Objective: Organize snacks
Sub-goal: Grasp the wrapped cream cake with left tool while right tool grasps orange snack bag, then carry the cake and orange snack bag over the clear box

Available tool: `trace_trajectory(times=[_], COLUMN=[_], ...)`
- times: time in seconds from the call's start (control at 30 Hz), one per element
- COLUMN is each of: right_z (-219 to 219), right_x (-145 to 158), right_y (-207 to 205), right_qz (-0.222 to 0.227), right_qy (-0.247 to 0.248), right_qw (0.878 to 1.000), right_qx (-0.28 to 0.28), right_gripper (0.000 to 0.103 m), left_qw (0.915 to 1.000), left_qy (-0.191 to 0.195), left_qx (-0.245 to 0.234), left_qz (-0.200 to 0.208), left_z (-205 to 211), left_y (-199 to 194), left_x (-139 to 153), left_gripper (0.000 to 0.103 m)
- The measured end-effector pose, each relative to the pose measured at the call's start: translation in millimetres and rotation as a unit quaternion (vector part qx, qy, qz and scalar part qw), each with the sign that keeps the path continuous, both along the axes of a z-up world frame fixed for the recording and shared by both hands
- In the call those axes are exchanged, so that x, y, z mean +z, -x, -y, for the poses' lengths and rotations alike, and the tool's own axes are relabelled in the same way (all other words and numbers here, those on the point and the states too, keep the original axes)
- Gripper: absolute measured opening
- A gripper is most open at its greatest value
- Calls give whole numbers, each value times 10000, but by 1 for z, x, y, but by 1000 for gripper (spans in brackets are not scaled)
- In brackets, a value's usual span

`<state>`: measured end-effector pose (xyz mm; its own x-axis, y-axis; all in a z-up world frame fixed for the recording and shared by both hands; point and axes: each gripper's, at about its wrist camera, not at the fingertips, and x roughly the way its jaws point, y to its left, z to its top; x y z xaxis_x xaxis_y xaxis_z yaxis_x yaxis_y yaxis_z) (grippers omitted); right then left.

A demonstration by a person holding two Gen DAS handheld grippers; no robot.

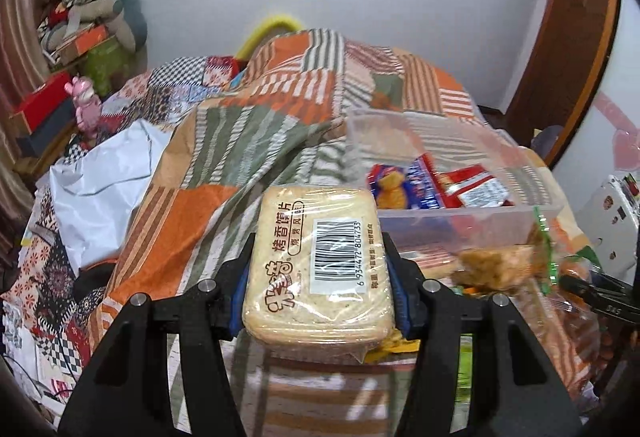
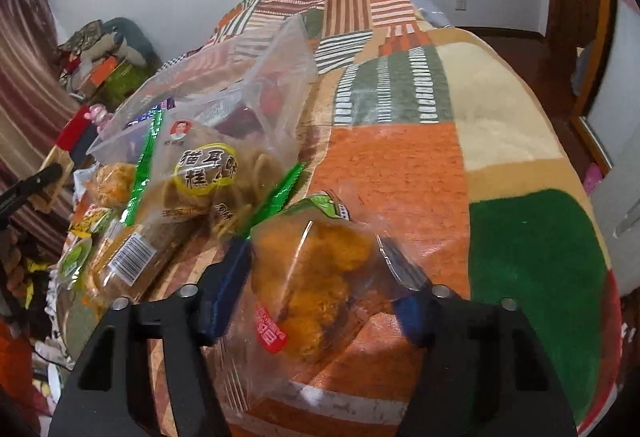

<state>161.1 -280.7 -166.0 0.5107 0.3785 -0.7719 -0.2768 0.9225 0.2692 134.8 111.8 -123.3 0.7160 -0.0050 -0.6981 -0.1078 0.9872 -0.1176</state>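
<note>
Clear film is all that stands between your pads and both snacks, so slip is your main worry. Your left gripper [image 1: 320, 277] is clamped on the wrapped toast-slice pack [image 1: 318, 265], pinched by its two long sides and lifted off the patchwork blanket [image 1: 192, 205]; the clear plastic bin [image 1: 472, 219], already holding red and blue packets, sits ahead and to the right. If you swing over quickly, the glossy wrap could slide through the blue pads, or the pack could catch the bin's near rim and tip out. Your right gripper [image 2: 320, 277] is closed around the bag of orange fried snacks [image 2: 320, 277], gripping loose film, not a firm body, so the bag may sag, twist or drop, and a harder squeeze would probably crush the pieces. Just beside it lies the cat-ear crisps bag [image 2: 204, 181], leaning against the bin; dragging past it could pull that bag along or nudge the light bin across the soft bedding.
</note>
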Motion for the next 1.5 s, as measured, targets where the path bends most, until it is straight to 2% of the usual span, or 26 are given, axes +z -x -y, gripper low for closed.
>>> trace_trajectory(times=[0.3,0.63,0.97,1.17,1.5], right_z=[2,9,-19,-42,-71], right_x=[15,57,89,93,78], right_y=[3,-10,-36,-54,-79], right_qz=[285,959,1601,1676,1469], right_qy=[51,-32,-66,-147,-77], right_qw=[9996,9953,9870,9851,9868], right_qx=[-49,-130,141,348,684], right_gripper=[46,46,46,46,46], left_qw=[9993,9971,9947,9939,9938], left_qy=[44,172,71,132,238], left_qx=[-299,-553,-809,-931,-1065], left_qz=[237,484,636,570,222], left_z=[28,52,80,93,108], left_y=[0,-15,-45,-66,-103], left_x=[22,43,54,50,30], left_gripper=[55,55,55,55,55])
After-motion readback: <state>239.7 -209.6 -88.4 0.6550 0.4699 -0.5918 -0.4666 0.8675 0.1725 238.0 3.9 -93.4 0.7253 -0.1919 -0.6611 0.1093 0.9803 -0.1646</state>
